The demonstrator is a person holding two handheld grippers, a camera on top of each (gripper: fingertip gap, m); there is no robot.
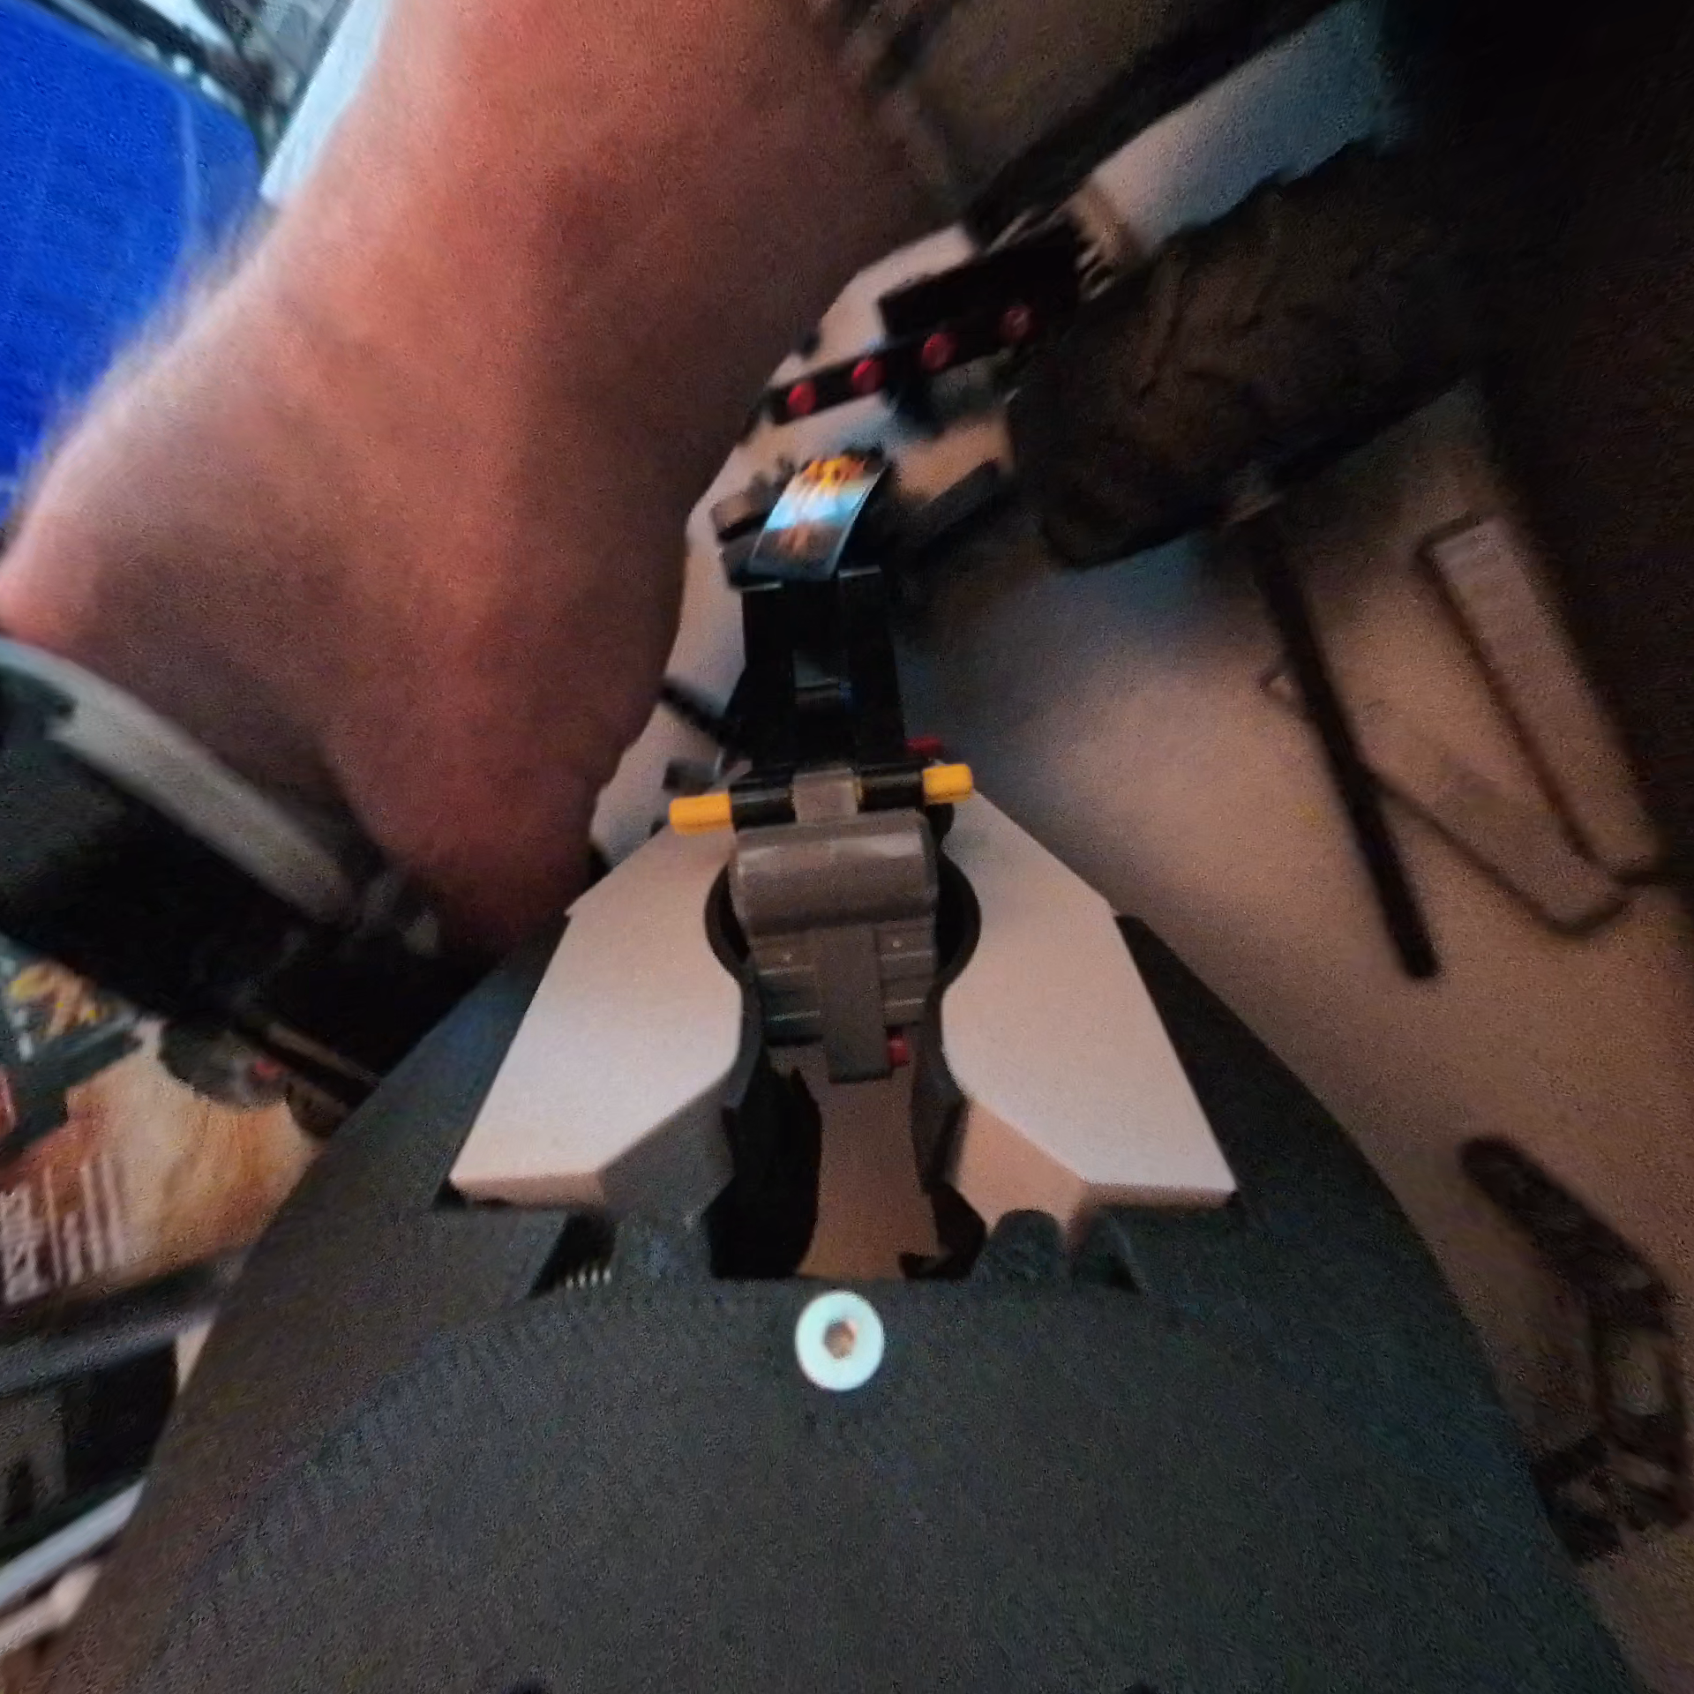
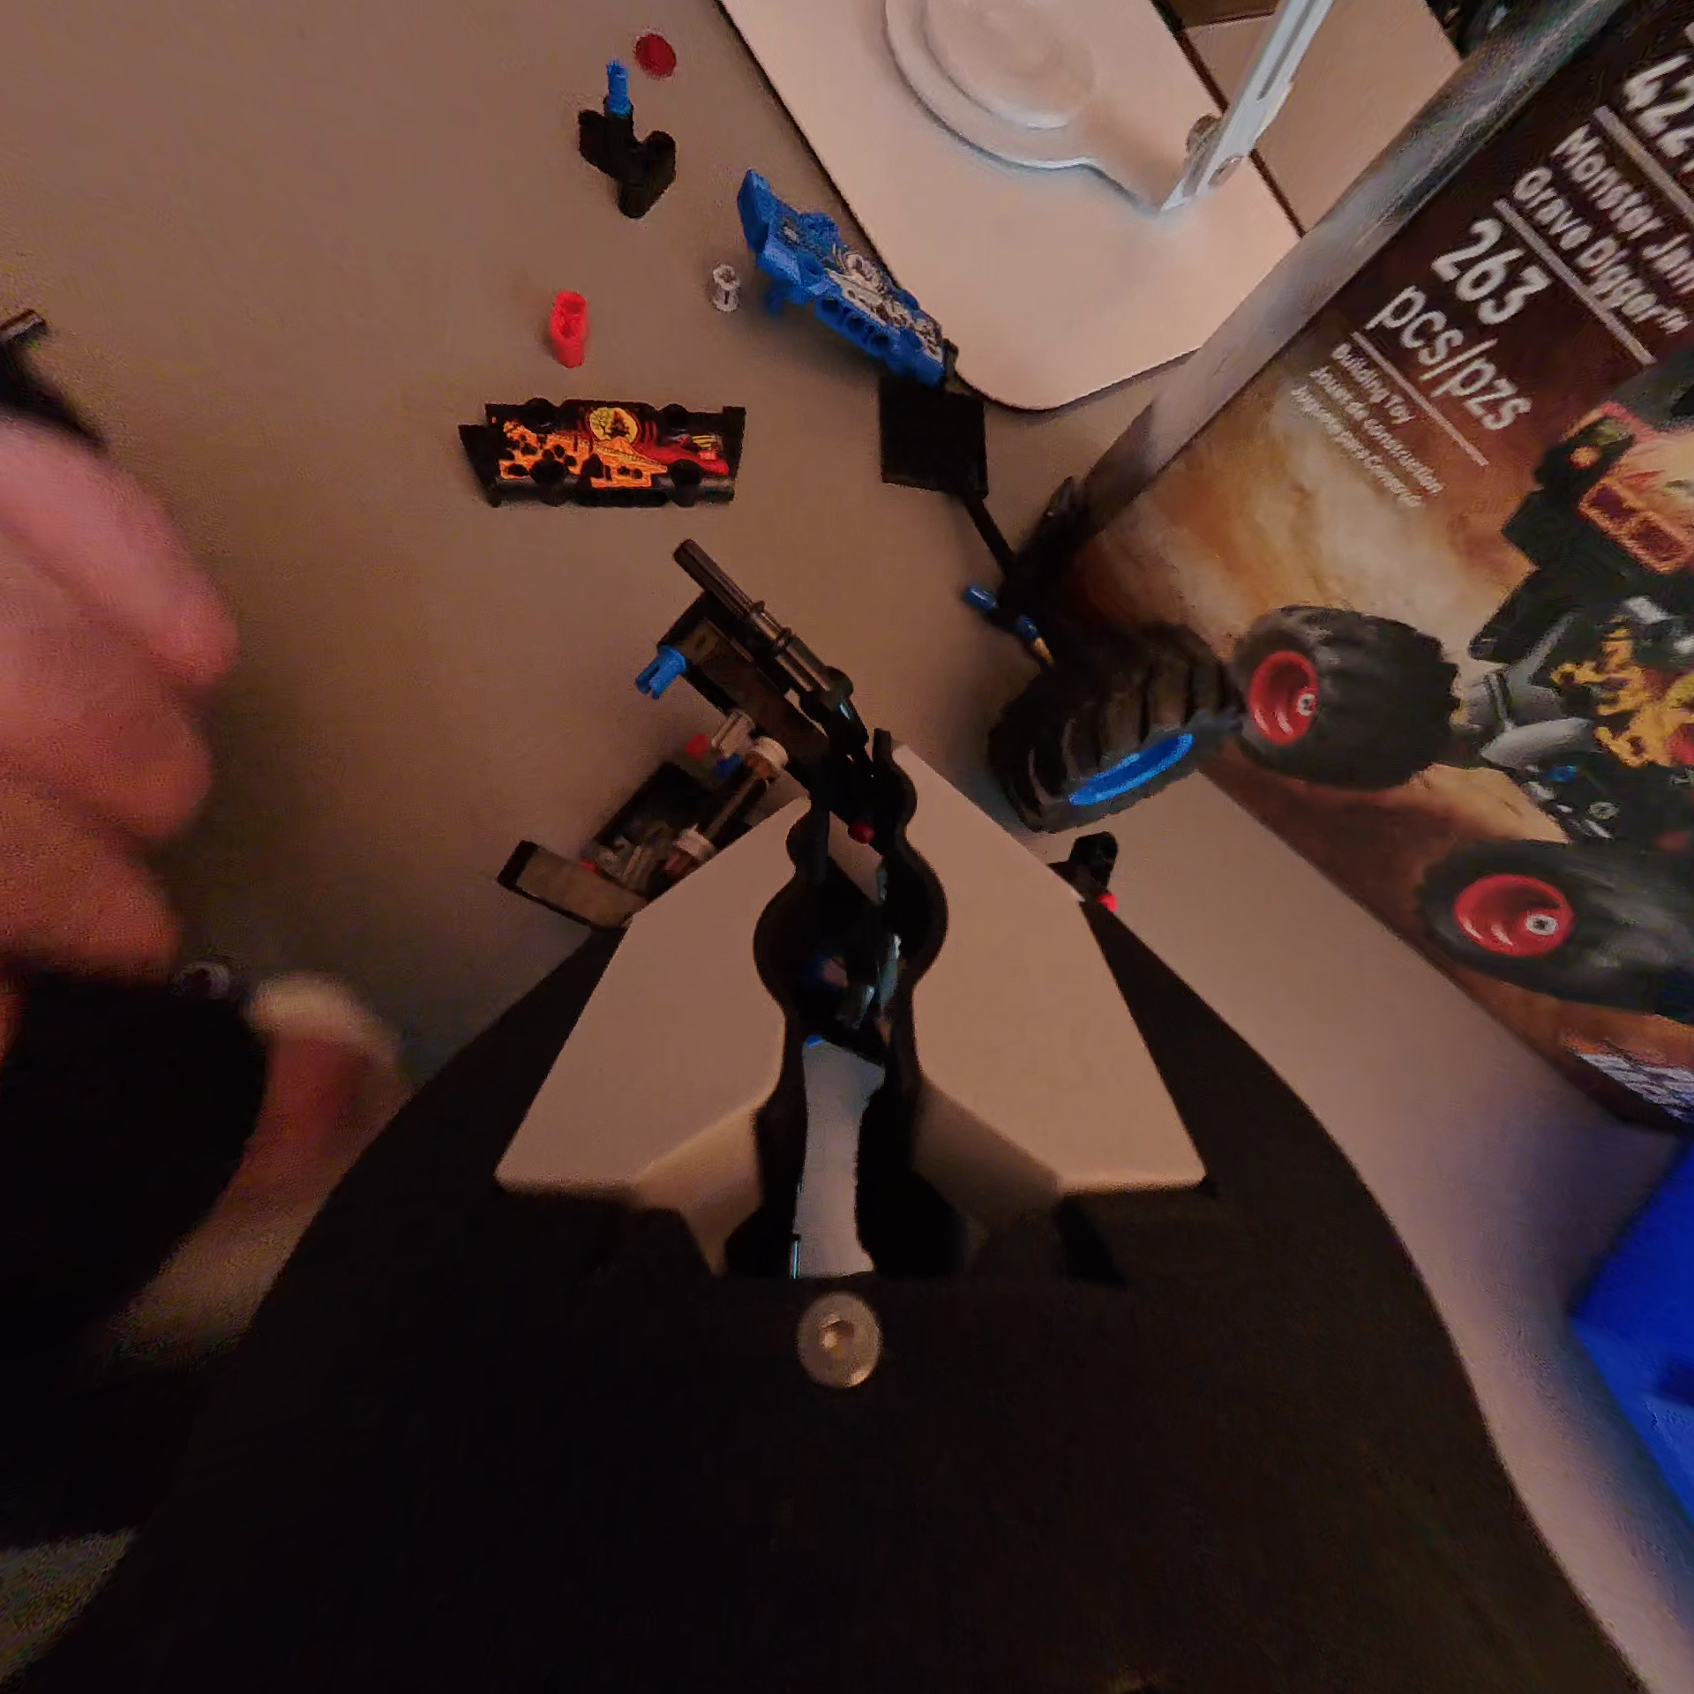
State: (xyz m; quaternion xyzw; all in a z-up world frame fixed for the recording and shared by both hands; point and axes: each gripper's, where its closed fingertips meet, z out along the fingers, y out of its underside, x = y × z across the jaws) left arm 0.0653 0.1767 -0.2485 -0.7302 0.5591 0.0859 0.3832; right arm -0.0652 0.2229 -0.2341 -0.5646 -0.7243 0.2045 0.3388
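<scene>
My left gripper [image 1: 839, 926] is shut on a grey and black toy-brick assembly [image 1: 830, 733] with yellow pins at its sides and a printed curved tile at its far end. A person's bare forearm [image 1: 412, 440] fills the left of that view, close beside the assembly. My right gripper [image 2: 852, 825] is shut on a black toy-brick frame [image 2: 761, 669] with a black axle and blue pins, held above the pale table [image 2: 321, 321]. A blurred hand [image 2: 92, 687] is at the left of the right wrist view.
Loose parts lie on the table: an orange-printed black panel [image 2: 605, 451], a blue printed piece [image 2: 839, 275], a red connector [image 2: 568, 325], a black tyre with a blue rim [image 2: 1109, 733]. The toy's box [image 2: 1430, 568] stands at right. A white board [image 2: 1027, 229] is beyond. The left gripper's tips are roughly 12 cm from the right gripper's.
</scene>
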